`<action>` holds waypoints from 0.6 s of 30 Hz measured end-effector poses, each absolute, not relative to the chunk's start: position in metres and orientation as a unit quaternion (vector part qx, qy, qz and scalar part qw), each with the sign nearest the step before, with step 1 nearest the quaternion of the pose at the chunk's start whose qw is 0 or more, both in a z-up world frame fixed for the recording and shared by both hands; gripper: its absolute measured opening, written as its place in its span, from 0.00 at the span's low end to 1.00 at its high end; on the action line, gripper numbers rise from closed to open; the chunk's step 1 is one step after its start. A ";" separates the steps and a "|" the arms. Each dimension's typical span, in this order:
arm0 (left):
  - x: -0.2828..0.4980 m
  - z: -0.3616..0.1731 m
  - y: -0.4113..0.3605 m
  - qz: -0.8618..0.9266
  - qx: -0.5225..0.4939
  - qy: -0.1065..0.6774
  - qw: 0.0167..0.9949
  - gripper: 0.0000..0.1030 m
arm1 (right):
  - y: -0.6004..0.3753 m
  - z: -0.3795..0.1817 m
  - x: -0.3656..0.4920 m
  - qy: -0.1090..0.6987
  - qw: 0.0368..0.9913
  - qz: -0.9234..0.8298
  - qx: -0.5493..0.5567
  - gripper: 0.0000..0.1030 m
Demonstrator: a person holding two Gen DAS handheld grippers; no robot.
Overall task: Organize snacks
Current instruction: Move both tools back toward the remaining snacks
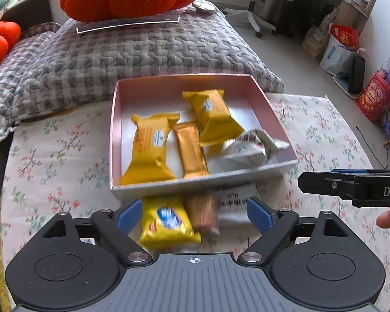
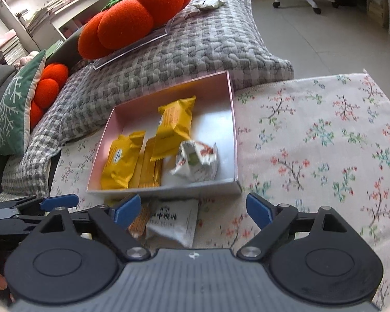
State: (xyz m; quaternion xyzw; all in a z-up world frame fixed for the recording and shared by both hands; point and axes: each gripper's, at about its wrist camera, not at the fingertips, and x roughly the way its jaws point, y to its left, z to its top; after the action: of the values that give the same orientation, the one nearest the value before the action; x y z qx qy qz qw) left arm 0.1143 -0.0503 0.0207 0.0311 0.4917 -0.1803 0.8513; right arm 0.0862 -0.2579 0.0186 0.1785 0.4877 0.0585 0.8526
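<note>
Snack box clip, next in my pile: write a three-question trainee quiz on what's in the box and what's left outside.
1. True or false: the pink box holds four snack packets.
2. Which packet lies nearest the box's right wall? A) white packet B) slim orange bar C) blue-labelled yellow packet
3. Fill in: both the left gripper and the right gripper are ____, with nothing clamped.

Key: 1 true: two yellow packets, the orange bar and the white packet. 2 A. 3 open. Three more snacks lie on the floral cloth in front of the box.
</note>
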 end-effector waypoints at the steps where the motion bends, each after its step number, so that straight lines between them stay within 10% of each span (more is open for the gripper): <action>1: 0.110 0.021 -0.049 -0.180 0.032 0.493 0.851 0.89 | -0.256 0.019 0.083 0.490 0.852 0.059 0.177 0.86; 18: 0.049 -0.003 -0.015 -0.142 0.046 0.535 0.831 0.95 | -0.225 0.008 0.043 0.521 0.835 0.072 0.164 0.91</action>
State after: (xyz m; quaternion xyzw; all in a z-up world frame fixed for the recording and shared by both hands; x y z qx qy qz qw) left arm 0.0487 -0.0146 -0.0031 0.0465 0.5351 -0.1424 0.8314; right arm 0.0428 -0.2250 0.0081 0.1640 0.5206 0.0724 0.8347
